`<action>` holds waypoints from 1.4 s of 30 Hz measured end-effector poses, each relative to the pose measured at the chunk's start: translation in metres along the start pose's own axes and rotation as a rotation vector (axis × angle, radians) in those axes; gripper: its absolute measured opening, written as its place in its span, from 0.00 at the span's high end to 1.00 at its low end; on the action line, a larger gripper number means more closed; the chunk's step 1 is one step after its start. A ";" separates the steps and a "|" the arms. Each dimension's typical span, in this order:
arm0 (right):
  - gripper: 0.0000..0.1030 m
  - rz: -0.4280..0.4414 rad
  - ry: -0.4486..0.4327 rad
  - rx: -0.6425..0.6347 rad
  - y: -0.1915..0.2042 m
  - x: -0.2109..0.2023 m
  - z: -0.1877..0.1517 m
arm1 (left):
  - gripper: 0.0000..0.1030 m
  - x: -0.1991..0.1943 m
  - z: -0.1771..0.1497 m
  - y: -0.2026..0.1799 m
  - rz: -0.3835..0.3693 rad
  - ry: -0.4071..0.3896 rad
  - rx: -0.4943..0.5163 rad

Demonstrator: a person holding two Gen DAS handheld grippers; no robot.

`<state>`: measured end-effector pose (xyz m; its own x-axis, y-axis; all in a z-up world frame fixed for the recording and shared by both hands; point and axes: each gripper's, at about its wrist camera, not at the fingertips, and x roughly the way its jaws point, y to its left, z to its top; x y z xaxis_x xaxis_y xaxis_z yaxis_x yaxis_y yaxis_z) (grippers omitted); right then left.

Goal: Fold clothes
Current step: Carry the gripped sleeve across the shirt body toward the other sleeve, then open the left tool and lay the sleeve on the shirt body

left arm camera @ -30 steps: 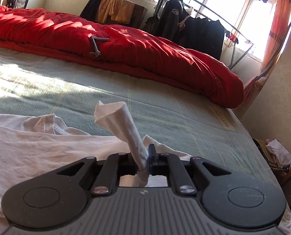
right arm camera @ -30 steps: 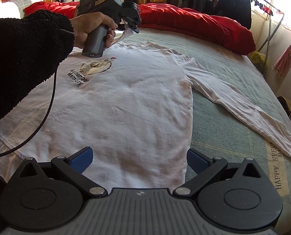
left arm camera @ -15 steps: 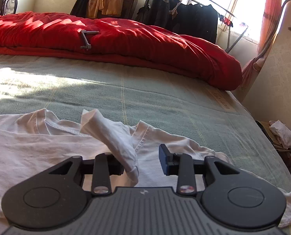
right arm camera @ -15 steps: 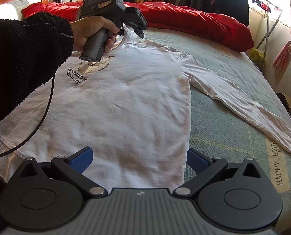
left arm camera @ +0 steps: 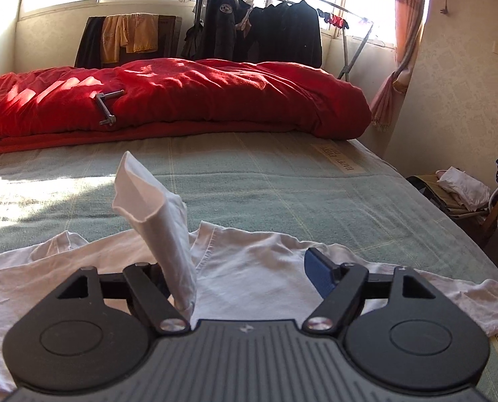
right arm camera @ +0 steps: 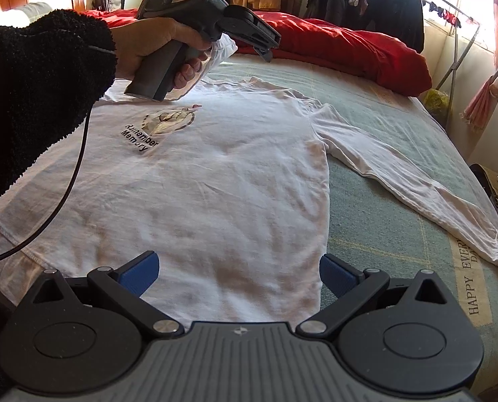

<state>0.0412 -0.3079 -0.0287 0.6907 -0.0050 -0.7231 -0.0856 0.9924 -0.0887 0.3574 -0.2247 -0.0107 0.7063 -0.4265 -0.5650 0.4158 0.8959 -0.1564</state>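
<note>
The left claw (left arm camera: 245, 278) is opening but the sleeve cuff (left arm camera: 155, 214) is clinging to one finger, so it might drag the white long-sleeve shirt (right arm camera: 215, 174) lying flat on the bed (right arm camera: 383, 201); right claw (right arm camera: 239, 273) is hovering apart, empty

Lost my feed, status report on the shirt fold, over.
Left gripper jaws opening, sleeve cuff draped against one finger. Right gripper open, empty, over white shirt lying flat. Nothing in the way.
</note>
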 end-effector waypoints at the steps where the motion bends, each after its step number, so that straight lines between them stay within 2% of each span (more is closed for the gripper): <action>1: 0.00 0.001 -0.003 -0.001 0.001 -0.001 0.000 | 0.22 -0.002 0.003 0.000 -0.005 0.007 0.023; 4: 0.00 0.006 -0.012 -0.004 0.006 -0.004 0.000 | 0.20 0.001 0.010 -0.006 0.000 0.076 0.117; 11: 0.00 -0.013 -0.022 0.010 0.003 -0.010 -0.002 | 0.20 0.015 0.012 -0.030 0.045 0.182 0.346; 14: 0.00 -0.023 -0.025 0.032 -0.002 -0.011 -0.003 | 0.20 0.015 0.010 -0.048 0.089 0.172 0.483; 17: 0.00 -0.027 -0.025 0.039 -0.004 -0.011 -0.004 | 0.20 0.011 0.012 -0.060 0.077 0.159 0.555; 19: 0.00 -0.023 -0.030 0.042 -0.006 -0.012 -0.005 | 0.20 0.004 0.015 -0.062 0.065 0.142 0.556; 22: 0.00 -0.023 -0.033 0.051 -0.009 -0.012 -0.007 | 0.19 -0.007 0.019 -0.049 0.057 0.126 0.526; 24: 0.00 -0.021 -0.033 0.060 -0.011 -0.011 -0.007 | 0.19 -0.016 0.021 -0.027 0.081 0.127 0.486; 29: 0.00 0.009 -0.032 0.090 -0.013 -0.005 -0.006 | 0.19 -0.057 0.015 0.073 0.219 0.102 0.321; 32: 0.00 0.026 -0.031 0.097 -0.011 0.001 -0.004 | 0.17 -0.088 -0.006 0.139 0.301 0.084 0.199; 35: 0.00 0.051 -0.027 0.109 -0.007 0.008 0.001 | 0.16 -0.115 -0.040 0.192 0.362 0.078 0.089; 39: 0.00 0.108 -0.019 0.133 -0.001 0.016 0.010 | 0.16 -0.128 -0.088 0.235 0.363 0.092 -0.058; 42: 0.00 0.119 -0.015 0.132 0.005 0.019 0.017 | 0.16 -0.121 -0.115 0.247 0.347 0.107 -0.123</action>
<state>0.0663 -0.3006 -0.0314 0.6922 0.1143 -0.7126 -0.0733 0.9934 0.0882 0.3087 0.0622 -0.0737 0.7266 -0.0859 -0.6816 0.0862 0.9957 -0.0336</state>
